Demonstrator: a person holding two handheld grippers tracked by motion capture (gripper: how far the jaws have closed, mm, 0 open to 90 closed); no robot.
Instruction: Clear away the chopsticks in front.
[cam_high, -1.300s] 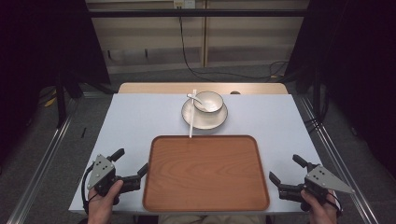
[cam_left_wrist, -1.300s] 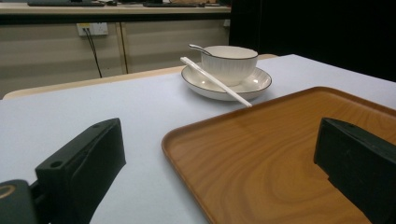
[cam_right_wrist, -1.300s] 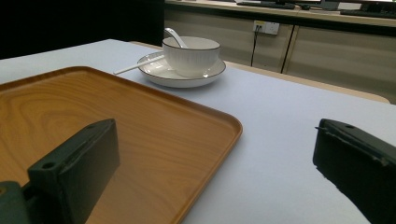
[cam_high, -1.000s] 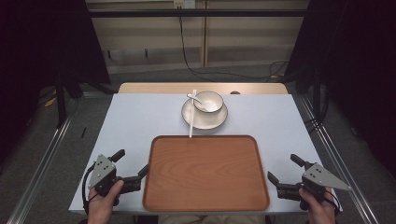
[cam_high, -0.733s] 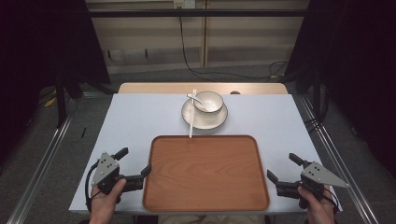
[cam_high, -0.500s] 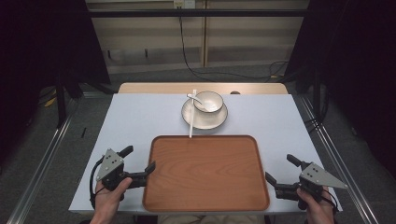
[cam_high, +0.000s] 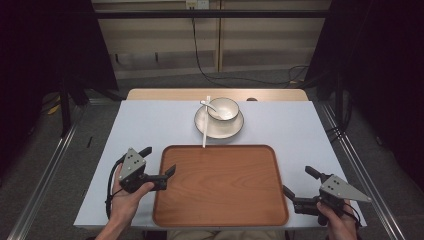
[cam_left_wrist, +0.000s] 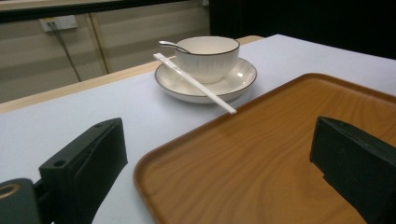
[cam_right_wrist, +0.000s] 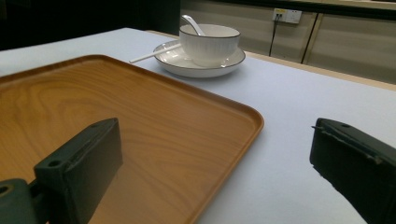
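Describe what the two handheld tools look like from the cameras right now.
Both match. The left tool and right tool have black bodies and two blocky black jaws with small round holes in their sides. Each carries a grey three-cornered plate with dark dots on top. A black cable loops from the left one along the person's bare forearm.

My high view looks forward and down over the table (cam_high: 150, 120). Both gripper views sit low and close, facing ahead; all three share the tray (cam_high: 220, 185) and bowl (cam_high: 223, 108).
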